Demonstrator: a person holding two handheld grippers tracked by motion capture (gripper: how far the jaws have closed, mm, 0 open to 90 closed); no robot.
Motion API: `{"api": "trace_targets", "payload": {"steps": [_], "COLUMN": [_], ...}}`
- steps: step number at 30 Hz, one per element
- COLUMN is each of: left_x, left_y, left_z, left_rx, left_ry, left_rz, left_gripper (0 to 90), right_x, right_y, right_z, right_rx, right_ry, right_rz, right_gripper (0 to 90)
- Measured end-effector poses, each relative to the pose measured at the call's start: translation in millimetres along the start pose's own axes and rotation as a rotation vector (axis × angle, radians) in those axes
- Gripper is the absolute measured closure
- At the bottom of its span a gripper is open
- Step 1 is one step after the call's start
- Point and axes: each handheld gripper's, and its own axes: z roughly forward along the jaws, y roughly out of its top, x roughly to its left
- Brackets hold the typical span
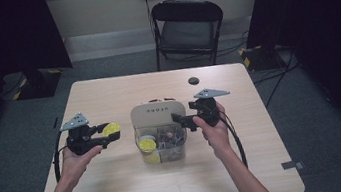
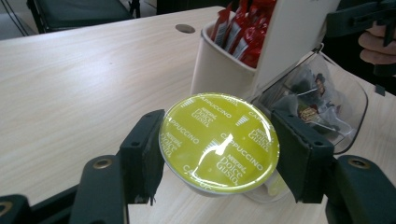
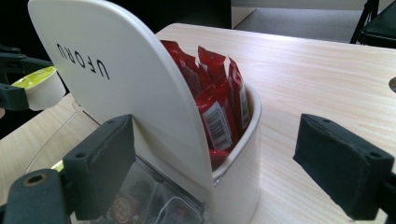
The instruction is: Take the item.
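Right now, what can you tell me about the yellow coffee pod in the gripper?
The coffee pod is a small round cup with a shiny yellow-green foil lid printed "Cappuccino" and "Nescafé Dolce Gusto" in white. Its body looks like pale plastic. The left gripper is shut on it, one black pad pressing each side, holding it above the wooden table with the lid facing up towards that gripper's camera. It is close to the organizer, left of it in the high view, and not touching it.
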Motion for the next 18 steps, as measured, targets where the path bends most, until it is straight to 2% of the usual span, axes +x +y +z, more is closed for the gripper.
{"api": "trace_targets", "payload": {"steps": [1, 4, 6, 9, 18], "left_x": [3.4, 6.9, 10.6, 18.5, 29.3], "left_y": [-2.9, -5.5, -8.3, -12.6, -25.2], "left_z": [0.4, 0.5, 0.3, -0.3, 5.5], "left_rx": [0.007, 0.021, 0.024, 0.040, 0.058], "left_ry": [0.010, 0.026, 0.027, 0.054, 0.070], "left_rz": [-0.014, -0.015, -0.030, -0.040, -0.067], "left_gripper": [38.2, 38.2, 38.2, 38.2, 38.2], "right_x": [-0.6, -1.1, -1.5, -2.5, -8.1], "right_y": [-0.5, -1.1, -1.3, -1.6, -7.3], "right_z": [-0.2, -0.8, -1.5, -3.3, -8.3], "right_rx": [-0.001, -0.002, -0.003, -0.002, 0.001], "right_ry": [-0.001, -0.002, -0.003, -0.011, -0.030], "right_rz": [0.000, 0.003, 0.000, -0.001, 0.000], "right_gripper": [11.8, 11.7, 11.7, 11.8, 11.4]}}
